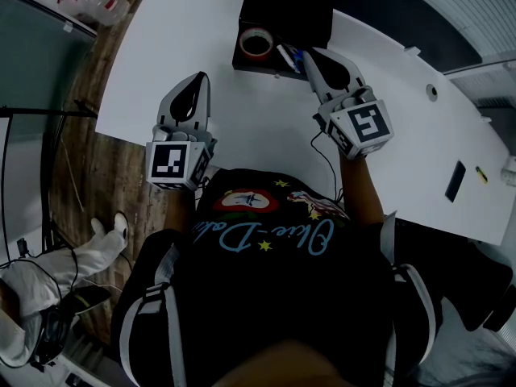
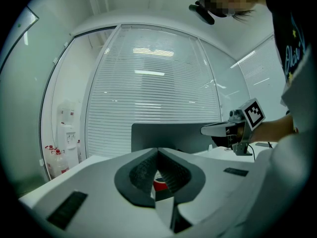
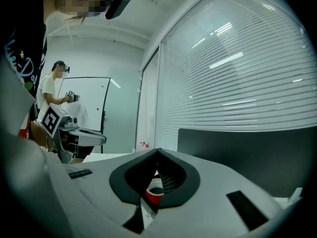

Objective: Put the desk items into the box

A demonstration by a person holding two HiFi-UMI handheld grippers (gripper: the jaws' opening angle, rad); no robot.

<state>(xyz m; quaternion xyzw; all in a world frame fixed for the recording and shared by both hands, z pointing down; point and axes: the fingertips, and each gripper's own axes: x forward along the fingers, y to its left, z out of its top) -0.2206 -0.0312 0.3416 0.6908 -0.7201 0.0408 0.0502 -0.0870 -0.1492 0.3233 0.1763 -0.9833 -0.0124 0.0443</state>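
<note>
A black box (image 1: 302,22) stands at the far side of the white desk (image 1: 242,127). Inside it lie a red tape roll (image 1: 256,43) and a blue-and-white pen (image 1: 287,57). My left gripper (image 1: 200,77) hovers over the desk, in front of and left of the box, with its jaws meeting at the tips and nothing in them. My right gripper (image 1: 309,55) is at the box's front right corner, beside the pen, jaws likewise together. In the left gripper view the tape roll (image 2: 159,185) shows through the gap below the shut tips (image 2: 157,151). The right gripper view shows it too (image 3: 154,192).
A flat black object (image 1: 455,180) and a small yellow item (image 1: 481,176) lie at the desk's right end, near a cable hole (image 1: 432,91). A thin cable (image 1: 322,156) runs over the near edge. Wooden floor lies to the left. Another person (image 3: 52,93) stands far off.
</note>
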